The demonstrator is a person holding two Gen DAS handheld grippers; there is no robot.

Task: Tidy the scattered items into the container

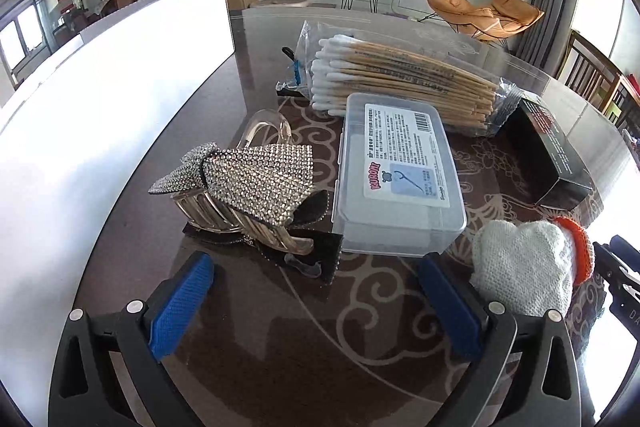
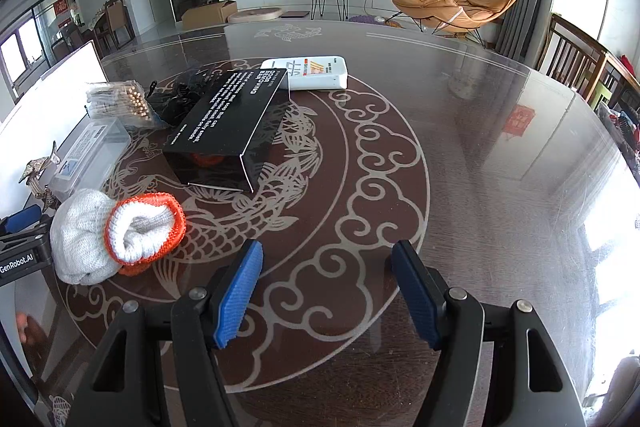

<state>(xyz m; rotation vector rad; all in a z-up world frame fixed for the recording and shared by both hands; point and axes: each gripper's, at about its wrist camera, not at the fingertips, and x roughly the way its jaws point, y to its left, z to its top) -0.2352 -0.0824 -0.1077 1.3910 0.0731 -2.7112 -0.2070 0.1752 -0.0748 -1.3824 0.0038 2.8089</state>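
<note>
Both grippers hung over a dark glass-topped desk (image 2: pixel 460 155) patterned with pale scrolls and fish. The right gripper (image 2: pixel 326 291) had its blue-padded fingers (image 2: pixel 238 297) spread wide with nothing between them, only bare desk below. Wide open surface stretched ahead and to its right, out to the curved far edge. The left gripper (image 1: pixel 316 303) also stood open and empty.

Just past the left gripper's right finger (image 1: pixel 450 305) lay a rolled white knitted glove (image 1: pixel 528 267) with an orange cuff, to the left of the right gripper in its own view. Directly ahead of the left gripper, near its fingertips, sat a rhinestone bow hair claw (image 1: pixel 248 183) with clear teeth. Touching its right side was a clear plastic floss-pick box (image 1: pixel 396 175) with a white label.

Farther on, a bag of wooden cotton swabs (image 1: pixel 404 79) lay against that box's far end. A black carton (image 2: pixel 228 131) with white lettering lay to the right, and a white packet (image 2: pixel 316 73) lay beyond it. The white wall of the container (image 1: pixel 112 99) ran along the left side of the desk, closing off that side.
</note>
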